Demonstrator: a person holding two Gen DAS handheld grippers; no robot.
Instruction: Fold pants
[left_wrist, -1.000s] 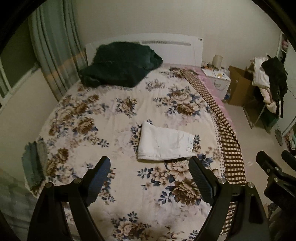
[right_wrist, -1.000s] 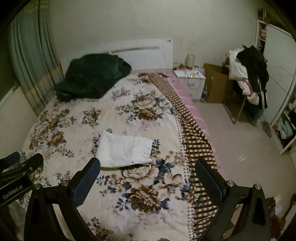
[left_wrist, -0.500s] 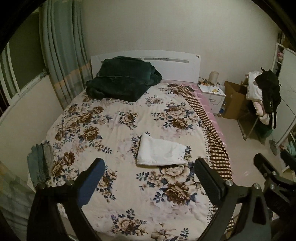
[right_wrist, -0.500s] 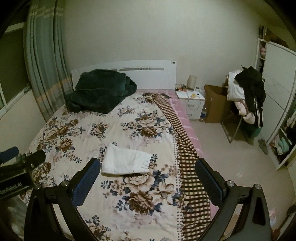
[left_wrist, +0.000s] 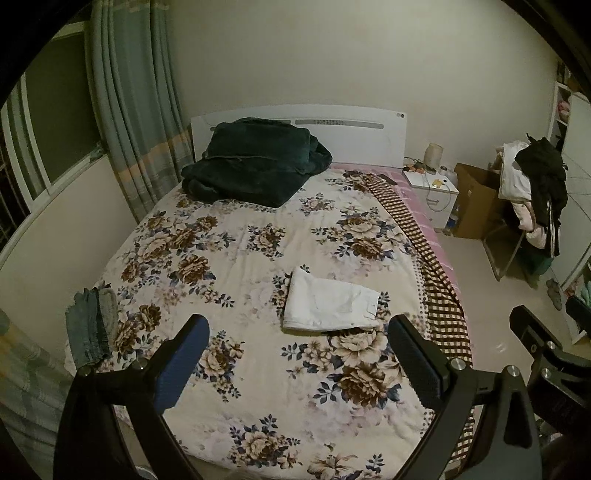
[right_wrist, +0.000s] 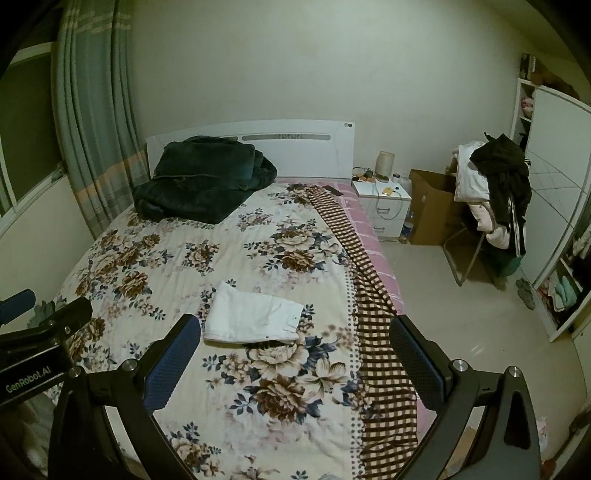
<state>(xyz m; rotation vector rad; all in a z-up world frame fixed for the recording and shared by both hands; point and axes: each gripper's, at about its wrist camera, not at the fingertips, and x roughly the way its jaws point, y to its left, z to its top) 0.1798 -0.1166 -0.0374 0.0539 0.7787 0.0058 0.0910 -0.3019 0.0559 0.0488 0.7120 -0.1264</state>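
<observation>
While folded white pants (left_wrist: 328, 304) lie on the bed (left_wrist: 240, 240), both grippers hover apart.
Left gripper (left_wrist: 295, 354) and right gripper (right_wrist: 295, 354) jaws gape empty; grey cloth (left_wrist: 90, 328), perhaps jeans, far left.

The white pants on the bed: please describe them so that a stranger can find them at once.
Start from the bed with the flowered cover. The white pants lie folded in a flat rectangle on its near half, toward the checkered border. They are the only plain white item there; the dark green blanket sits by the headboard and grey-blue clothes at the left edge.
</observation>
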